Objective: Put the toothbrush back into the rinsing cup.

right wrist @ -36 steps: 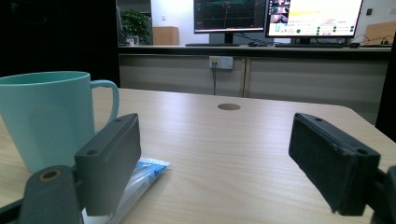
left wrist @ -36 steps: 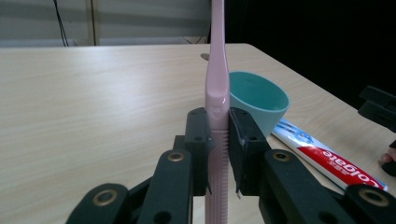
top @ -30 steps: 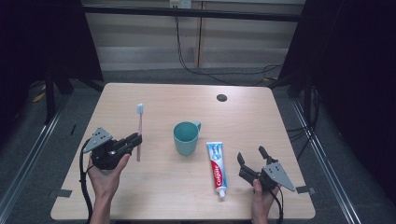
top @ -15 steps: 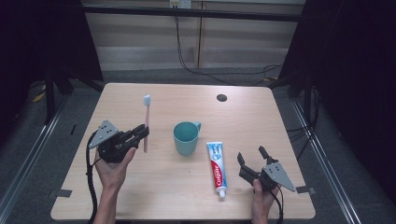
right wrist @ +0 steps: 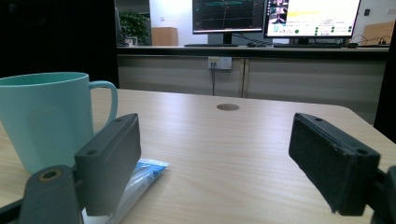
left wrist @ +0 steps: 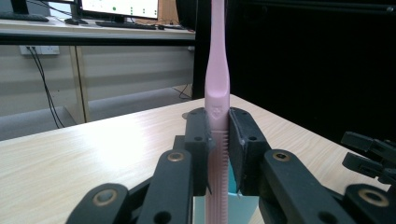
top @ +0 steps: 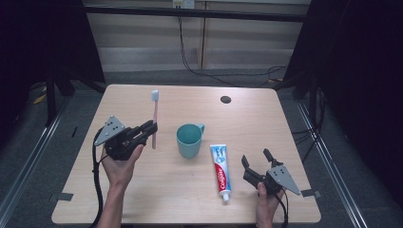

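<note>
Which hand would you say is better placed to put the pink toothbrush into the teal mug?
Left, probably: the left gripper is shut on the pink toothbrush, beside the teal mug. The right gripper is open, near the toothpaste tube.

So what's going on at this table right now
A person works at a wooden table with a gripper in each hand. The left gripper is shut on a pink toothbrush, held upright off the table beside a teal mug. The right gripper rests open near a Colgate toothpaste tube lying flat, not touching it.
</note>
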A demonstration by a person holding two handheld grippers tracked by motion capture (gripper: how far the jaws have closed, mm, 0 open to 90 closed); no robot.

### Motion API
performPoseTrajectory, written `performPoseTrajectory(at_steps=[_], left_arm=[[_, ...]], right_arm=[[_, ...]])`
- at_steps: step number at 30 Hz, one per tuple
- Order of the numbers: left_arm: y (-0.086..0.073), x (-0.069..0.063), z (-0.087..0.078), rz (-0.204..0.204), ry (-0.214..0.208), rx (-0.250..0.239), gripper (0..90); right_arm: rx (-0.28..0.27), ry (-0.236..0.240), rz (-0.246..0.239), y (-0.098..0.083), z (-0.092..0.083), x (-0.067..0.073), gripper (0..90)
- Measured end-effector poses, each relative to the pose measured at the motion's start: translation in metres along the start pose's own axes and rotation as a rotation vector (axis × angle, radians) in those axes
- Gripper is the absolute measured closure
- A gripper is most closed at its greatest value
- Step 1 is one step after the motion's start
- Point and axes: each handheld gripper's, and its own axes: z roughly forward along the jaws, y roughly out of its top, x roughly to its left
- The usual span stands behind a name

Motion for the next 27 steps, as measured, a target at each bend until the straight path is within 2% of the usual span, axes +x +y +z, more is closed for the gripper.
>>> performPoseTrajectory(at_steps=[2, 5, 10, 12, 14, 18, 19, 22, 24, 27], left_arm=[[0.001, -0.002, 0.003, -0.015, 0.002, 0.006, 78.9], [0.003, -0.005, 0.008, -0.004, 0.011, 0.013, 78.9], [0.008, -0.009, 0.017, -0.015, -0.009, 0.017, 78.9], [0.011, -0.010, 0.021, -0.007, -0.022, 0.008, 78.9], [0.012, -0.012, 0.023, -0.021, -0.023, -0.003, 78.9], [0.014, -0.011, 0.028, 0.005, -0.031, -0.006, 78.9], [0.014, -0.012, 0.030, -0.010, -0.035, -0.016, 78.9], [0.014, -0.012, 0.033, -0.011, -0.041, -0.024, 78.9], [0.014, -0.012, 0.038, -0.004, -0.043, -0.004, 78.9], [0.016, -0.016, 0.041, 0.039, -0.037, 0.006, 78.9]], right_arm=[[0.000, 0.000, 0.000, 0.000, 0.000, 0.000, 16.1], [-0.001, 0.000, 0.000, 0.000, 0.000, 0.000, 16.1], [-0.004, 0.001, 0.001, 0.000, 0.000, 0.000, 16.1], [-0.004, -0.001, 0.002, 0.000, 0.000, 0.000, 16.1], [-0.005, -0.001, 0.003, 0.000, 0.000, 0.000, 16.1], [-0.006, -0.003, 0.003, 0.000, 0.000, 0.000, 16.0], [-0.006, -0.002, 0.002, 0.000, 0.000, 0.000, 15.9], [-0.007, 0.000, 0.003, 0.000, 0.000, 0.000, 16.0], [-0.006, -0.001, 0.003, 0.000, 0.000, 0.000, 15.9], [-0.006, -0.003, 0.004, 0.000, 0.000, 0.000, 16.0]])
